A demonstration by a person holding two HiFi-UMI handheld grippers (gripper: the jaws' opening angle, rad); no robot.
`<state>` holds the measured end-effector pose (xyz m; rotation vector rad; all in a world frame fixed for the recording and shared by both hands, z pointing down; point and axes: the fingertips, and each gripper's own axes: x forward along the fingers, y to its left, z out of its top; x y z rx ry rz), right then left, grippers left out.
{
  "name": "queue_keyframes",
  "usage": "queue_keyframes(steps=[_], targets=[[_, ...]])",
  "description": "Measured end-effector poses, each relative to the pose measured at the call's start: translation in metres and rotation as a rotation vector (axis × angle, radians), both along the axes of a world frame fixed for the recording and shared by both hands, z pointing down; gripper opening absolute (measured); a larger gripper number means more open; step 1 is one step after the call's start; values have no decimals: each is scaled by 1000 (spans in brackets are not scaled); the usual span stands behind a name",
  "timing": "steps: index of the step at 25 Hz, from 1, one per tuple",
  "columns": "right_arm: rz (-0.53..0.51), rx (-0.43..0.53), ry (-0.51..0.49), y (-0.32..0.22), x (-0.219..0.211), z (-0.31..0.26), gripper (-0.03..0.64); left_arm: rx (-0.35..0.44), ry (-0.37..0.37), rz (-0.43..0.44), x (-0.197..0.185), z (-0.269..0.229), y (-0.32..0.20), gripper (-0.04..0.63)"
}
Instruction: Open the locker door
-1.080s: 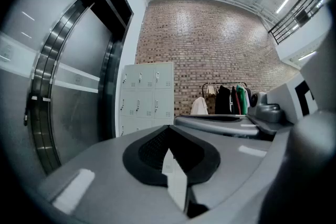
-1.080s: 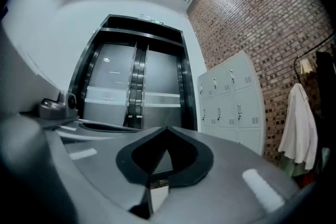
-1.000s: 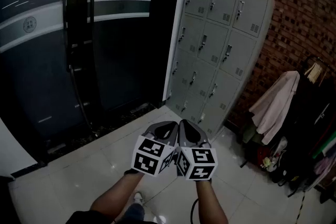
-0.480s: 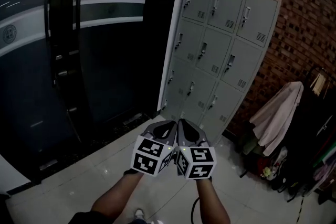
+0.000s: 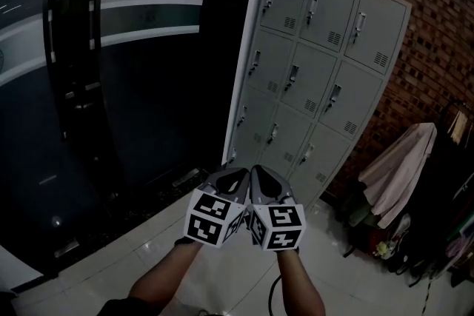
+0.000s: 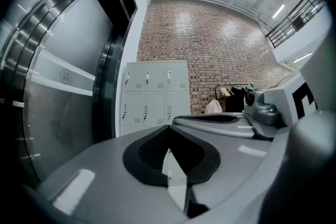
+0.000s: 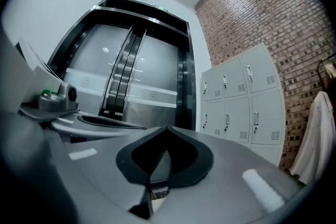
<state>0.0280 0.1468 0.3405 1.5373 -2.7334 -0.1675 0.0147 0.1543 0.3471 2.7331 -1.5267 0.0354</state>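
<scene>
A grey metal locker bank (image 5: 318, 78) with several small doors, each with a handle, stands upright against the wall ahead; all doors look closed. My left gripper (image 5: 229, 177) and right gripper (image 5: 266, 180) are held side by side low in the head view, well short of the lockers, touching nothing. Both are shut with nothing between the jaws. In the left gripper view the jaw tips (image 6: 169, 131) meet below the lockers (image 6: 156, 97). In the right gripper view the tips (image 7: 167, 131) meet, with the lockers (image 7: 244, 99) to the right.
A dark glass revolving door (image 5: 111, 85) fills the left. A brick wall (image 5: 429, 4) runs behind the lockers. To their right stands a clothes rack with a pale garment (image 5: 400, 166) and dark ones. Glossy white floor tiles (image 5: 133, 248) lie underfoot.
In the head view the lockers have shifted right and look slightly nearer, while the glass door has slid left. Both grippers stay shut, side by side.
</scene>
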Motion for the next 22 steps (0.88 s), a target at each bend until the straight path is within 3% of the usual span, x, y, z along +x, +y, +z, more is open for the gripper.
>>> queue_keyframes(steps=[13,22], targets=[[7,12,15,-85,0,3,0,3,-14,13,-1,3,-86,0],[-19,37,-6,-195,21,-5,0,21,-38,-6,21,-2,-196,0]])
